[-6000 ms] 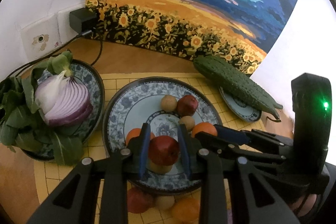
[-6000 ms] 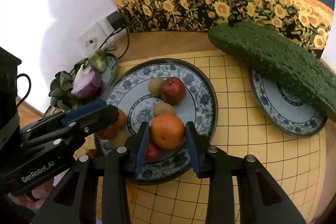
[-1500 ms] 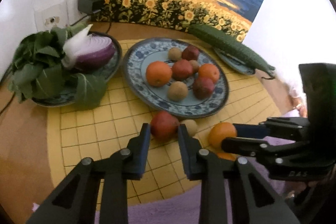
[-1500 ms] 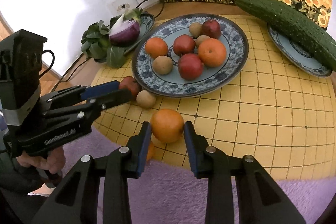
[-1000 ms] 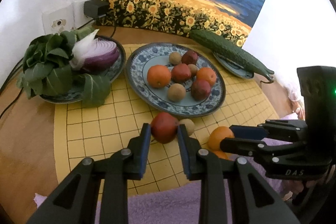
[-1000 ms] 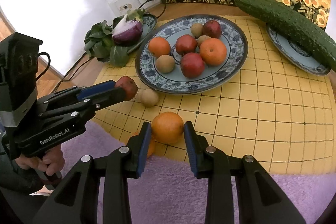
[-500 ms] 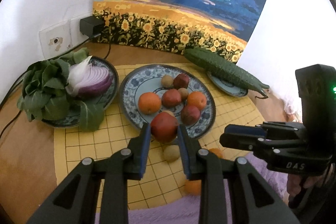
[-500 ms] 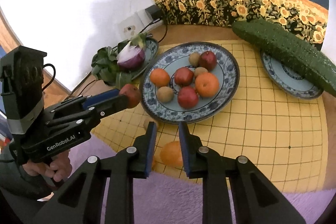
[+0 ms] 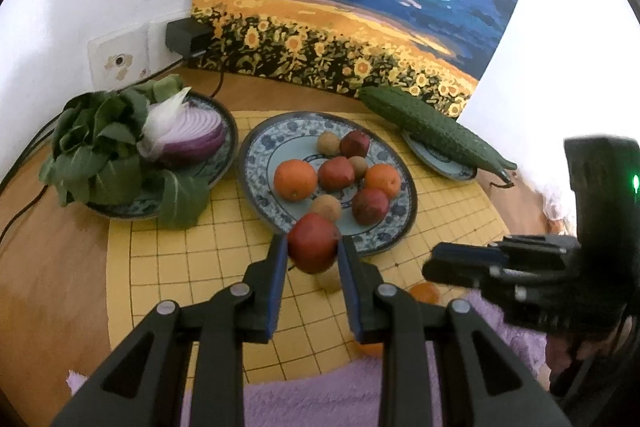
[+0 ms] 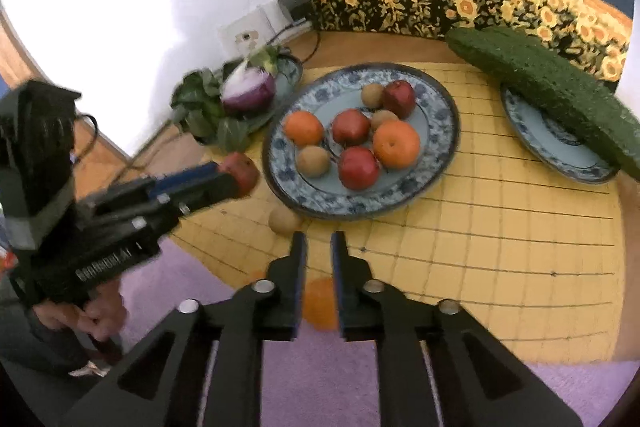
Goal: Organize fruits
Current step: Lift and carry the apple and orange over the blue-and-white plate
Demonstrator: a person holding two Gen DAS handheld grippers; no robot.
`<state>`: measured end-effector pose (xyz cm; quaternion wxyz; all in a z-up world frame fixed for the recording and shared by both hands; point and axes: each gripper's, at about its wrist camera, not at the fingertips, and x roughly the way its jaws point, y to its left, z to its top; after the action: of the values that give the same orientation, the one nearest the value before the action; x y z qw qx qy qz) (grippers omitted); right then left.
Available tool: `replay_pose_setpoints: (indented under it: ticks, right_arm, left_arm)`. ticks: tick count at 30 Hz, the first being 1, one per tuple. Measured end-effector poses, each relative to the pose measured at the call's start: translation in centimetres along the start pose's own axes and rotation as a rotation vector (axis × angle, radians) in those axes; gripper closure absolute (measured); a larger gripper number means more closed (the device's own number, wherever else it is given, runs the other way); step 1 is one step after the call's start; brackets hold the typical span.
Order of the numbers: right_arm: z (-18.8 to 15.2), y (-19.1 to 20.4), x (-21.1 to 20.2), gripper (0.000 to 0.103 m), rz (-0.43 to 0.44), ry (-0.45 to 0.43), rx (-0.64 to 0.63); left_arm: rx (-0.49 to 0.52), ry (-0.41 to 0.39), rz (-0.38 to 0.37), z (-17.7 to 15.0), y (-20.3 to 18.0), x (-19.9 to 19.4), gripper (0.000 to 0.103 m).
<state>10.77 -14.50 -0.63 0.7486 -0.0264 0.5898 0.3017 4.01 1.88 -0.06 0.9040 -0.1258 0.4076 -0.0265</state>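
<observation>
My left tool (image 9: 313, 251) is clamped on a round red apple (image 9: 314, 242), held raised just short of the blue-patterned ceramic plate (image 9: 256, 163) so it can join the oranges and apples gathered there. My right tool (image 10: 319, 251) hangs empty, fingers nearly together, above a loose orange (image 10: 320, 303) on the yellow gridded mat (image 10: 500, 227); a small brown fruit (image 10: 283, 220) waits beside the plate's rim.
</observation>
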Motion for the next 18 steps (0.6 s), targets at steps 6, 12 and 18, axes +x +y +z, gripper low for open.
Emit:
replay_pose_setpoints:
  ticks: [6,12,18]
  right_arm:
    - [-1.7,-0.3,1.6,0.055,-0.006,0.082,-0.014]
    - [-1.6,-0.5,1.1,0.070,0.018,0.058,0.004]
    - [-0.8,-1.1,-0.3,0.071,0.030,0.009,0.039]
  left_arm:
    - [-0.020,0.001,-0.002,-0.4,0.4,-0.2,0.076]
    - [-0.019,-0.003,-0.007,-0.4,0.3,-0.5,0.076]
    - [-0.008,-0.007,-0.013,0.0,0.0,-0.5,0.076]
